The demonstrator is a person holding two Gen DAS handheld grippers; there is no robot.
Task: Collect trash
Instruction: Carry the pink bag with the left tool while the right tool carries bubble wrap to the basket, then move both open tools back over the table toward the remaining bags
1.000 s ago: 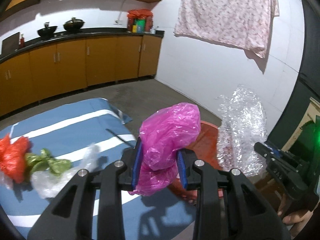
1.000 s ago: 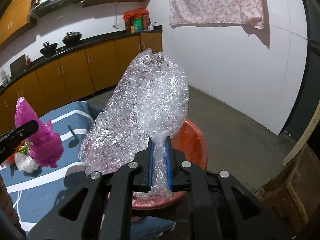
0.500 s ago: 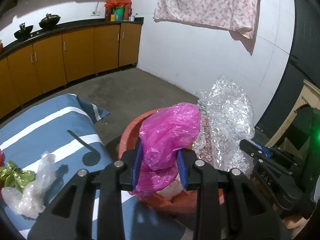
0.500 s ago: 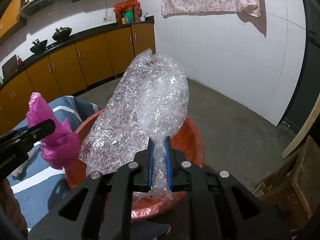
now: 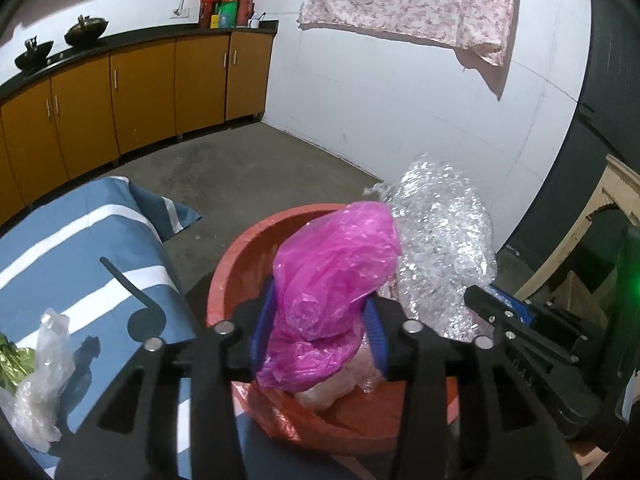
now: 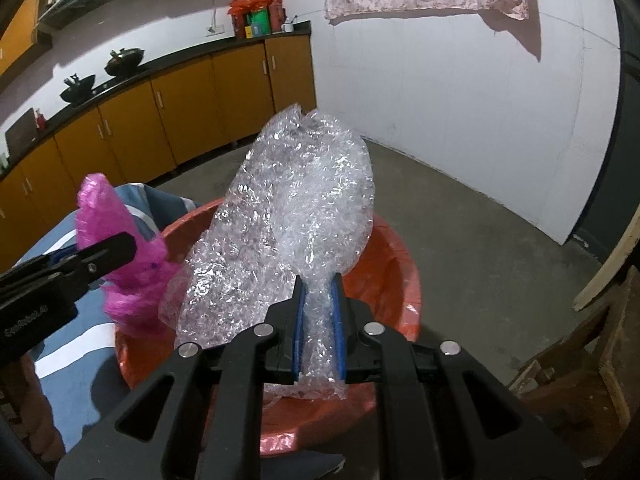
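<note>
A red-orange basin (image 5: 240,248) lined with red plastic sits just below both grippers. My left gripper (image 5: 320,320) holds a crumpled pink plastic bag (image 5: 332,272) over the basin's near side. Its jaws are opening, and the bag still fills the gap between the blue pads. My right gripper (image 6: 318,320) grips the tail of a large wad of clear bubble wrap (image 6: 296,208) above the basin (image 6: 392,264). Its jaws are starting to open with the wrap still pinched. The pink bag (image 6: 128,280) hangs just left of the wrap. Pale plastic lies in the basin under the pink bag.
A blue cloth with white stripes (image 5: 60,248) covers the table to the left. On it lie a clear plastic bag (image 5: 44,364) and a green wrapper (image 5: 12,360). Wooden furniture (image 6: 580,360) stands close on the right. Orange cabinets (image 5: 140,88) line the far wall.
Both grippers moved right and down from the table until they hang over the basin. The left jaws now stand a little wider around the pink bag.
</note>
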